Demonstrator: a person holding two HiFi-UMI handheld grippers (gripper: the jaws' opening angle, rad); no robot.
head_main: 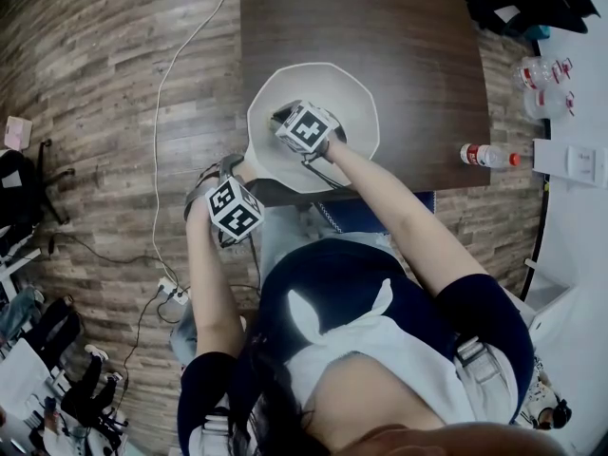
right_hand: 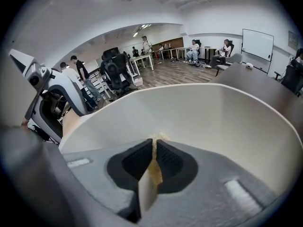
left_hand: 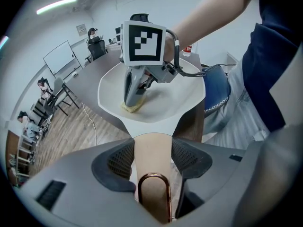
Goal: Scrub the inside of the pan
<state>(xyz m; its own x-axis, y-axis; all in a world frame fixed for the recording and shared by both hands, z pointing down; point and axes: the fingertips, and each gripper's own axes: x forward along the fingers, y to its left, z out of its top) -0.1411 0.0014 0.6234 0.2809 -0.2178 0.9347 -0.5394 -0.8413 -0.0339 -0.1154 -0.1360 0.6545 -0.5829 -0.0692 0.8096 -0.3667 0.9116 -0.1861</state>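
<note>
At the near edge of a dark table (head_main: 380, 17) sits a white pan (head_main: 351, 93) with a wide, faceted rim, seen from above a seated person. Its pale handle (left_hand: 152, 143) sticks out past the table edge toward the person's left side.

The left arm runs forward beside the body, nearly straight, with the hand wrapped around the left gripper (head_main: 231, 171) just off the table's corner. In the left gripper view, the left gripper (left_hand: 152, 157) has its jaws clamped on the handle, one dark pad on each side, just ahead of a copper hanging loop (left_hand: 154, 193) at the handle's end.

The right arm reaches forward over the lap, forearm bare, elbow slightly bent, wrist angled down into the pan. The right gripper (head_main: 285, 117) is inside the bowl, toward the side nearest the handle, with its marker cube facing up. In the right gripper view, the right gripper (right_hand: 154, 157) has its jaws drawn narrow, pinching a thin yellow sponge (right_hand: 158, 137) whose tip pokes out ahead of the pads. From the left gripper view, the sponge (left_hand: 131, 107) presses against the pan's floor under the tilted gripper.

A plastic bottle (head_main: 486, 156) lies on the table's right edge, well apart from the pan.
</note>
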